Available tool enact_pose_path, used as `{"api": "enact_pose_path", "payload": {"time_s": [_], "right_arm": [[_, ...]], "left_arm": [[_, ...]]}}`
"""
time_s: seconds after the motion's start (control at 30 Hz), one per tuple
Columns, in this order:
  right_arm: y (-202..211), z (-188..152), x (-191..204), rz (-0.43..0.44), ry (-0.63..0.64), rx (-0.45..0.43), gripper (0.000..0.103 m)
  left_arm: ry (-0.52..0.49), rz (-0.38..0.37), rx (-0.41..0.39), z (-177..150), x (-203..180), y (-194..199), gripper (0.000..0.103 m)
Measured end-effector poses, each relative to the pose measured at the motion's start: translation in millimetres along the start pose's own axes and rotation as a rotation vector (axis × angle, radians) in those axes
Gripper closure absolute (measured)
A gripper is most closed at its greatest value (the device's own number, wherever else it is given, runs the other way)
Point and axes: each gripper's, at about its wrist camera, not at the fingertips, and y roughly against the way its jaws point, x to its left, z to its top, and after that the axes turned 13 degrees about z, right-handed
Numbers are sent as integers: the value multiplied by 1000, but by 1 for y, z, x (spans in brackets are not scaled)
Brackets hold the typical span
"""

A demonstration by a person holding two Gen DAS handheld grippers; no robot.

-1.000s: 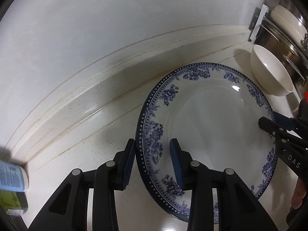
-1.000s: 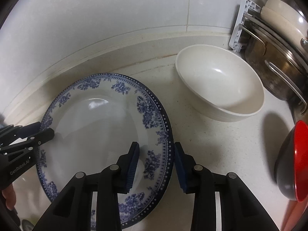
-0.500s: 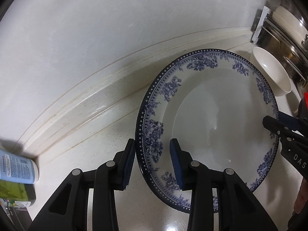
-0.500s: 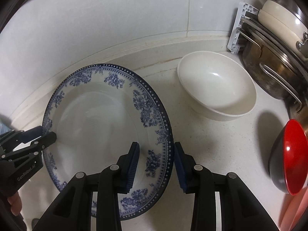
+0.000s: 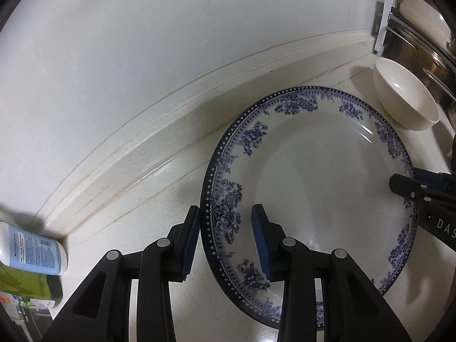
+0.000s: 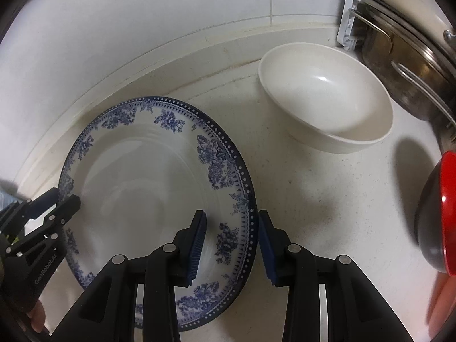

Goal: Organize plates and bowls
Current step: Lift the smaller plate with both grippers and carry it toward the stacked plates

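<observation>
Plate (image 5: 322, 176): on counter (image 6: 327, 199), beside bowl (image 6: 327, 97)
Left gripper (image 5: 225, 239): spread, straddling plate's rim
Right gripper (image 6: 232, 242): spread, straddling opposite rim

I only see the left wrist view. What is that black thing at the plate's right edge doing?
Observer: That's the right gripper. Its fingers straddle the rim of the blue-flowered plate, one pad inside and one outside.
Operator: Is there anything beyond the white bowl?
Observer: Yes. A red-and-black bowl shows at the far right, apart from the white bowl.
</observation>
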Motion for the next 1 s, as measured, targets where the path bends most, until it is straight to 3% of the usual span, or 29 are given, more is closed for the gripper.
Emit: {"api": "enact_pose_path", "payload": {"time_s": [0.6,0.9,1.0], "right_arm": [[37,2,16,-24,-2,-26,65],[64,-3,27,-19,8,-57,65],[64,-7,25,-15,1,-48,65]], "left_arm": [[9,-1,44,-18,9,34,67],[32,4,10,-29,26,65,67],[35,7,16,-27,29,59,67]]}}
